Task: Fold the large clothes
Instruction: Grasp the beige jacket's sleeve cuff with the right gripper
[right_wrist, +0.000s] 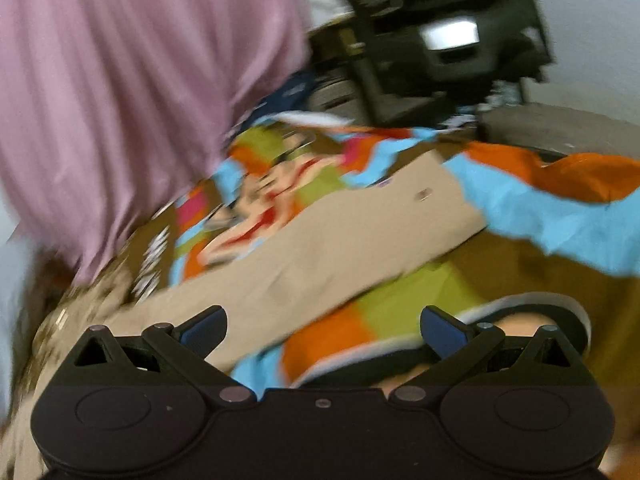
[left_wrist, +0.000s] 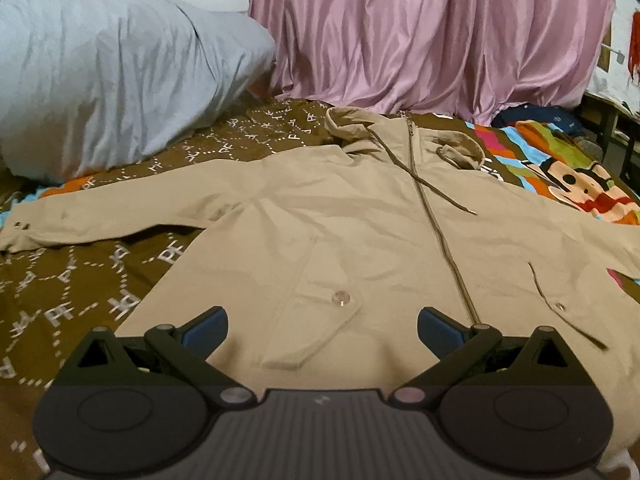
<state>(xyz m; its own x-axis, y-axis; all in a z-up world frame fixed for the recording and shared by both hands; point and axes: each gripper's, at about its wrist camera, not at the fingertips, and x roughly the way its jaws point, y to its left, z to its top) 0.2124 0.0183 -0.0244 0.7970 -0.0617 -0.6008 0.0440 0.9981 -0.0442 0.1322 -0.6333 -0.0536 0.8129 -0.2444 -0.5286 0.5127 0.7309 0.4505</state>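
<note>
A beige hooded jacket [left_wrist: 340,216] lies spread front-up on the bed, zipped, with its hood toward the curtain and its left sleeve [left_wrist: 104,216] stretched out flat. My left gripper [left_wrist: 322,330] hovers open above the jacket's lower front, near a buttoned pocket flap [left_wrist: 320,312]. In the blurred right wrist view, the jacket's other sleeve [right_wrist: 320,252] runs diagonally across the colourful sheet. My right gripper [right_wrist: 324,330] is open above that sleeve's near part, with nothing between its fingers.
A brown patterned and colourful cartoon bedsheet [left_wrist: 72,292] covers the bed. A grey-blue pillow [left_wrist: 112,68] lies at the back left. A pink curtain [left_wrist: 432,32] hangs behind. Dark shelving [right_wrist: 440,40] stands beyond the bed's far right.
</note>
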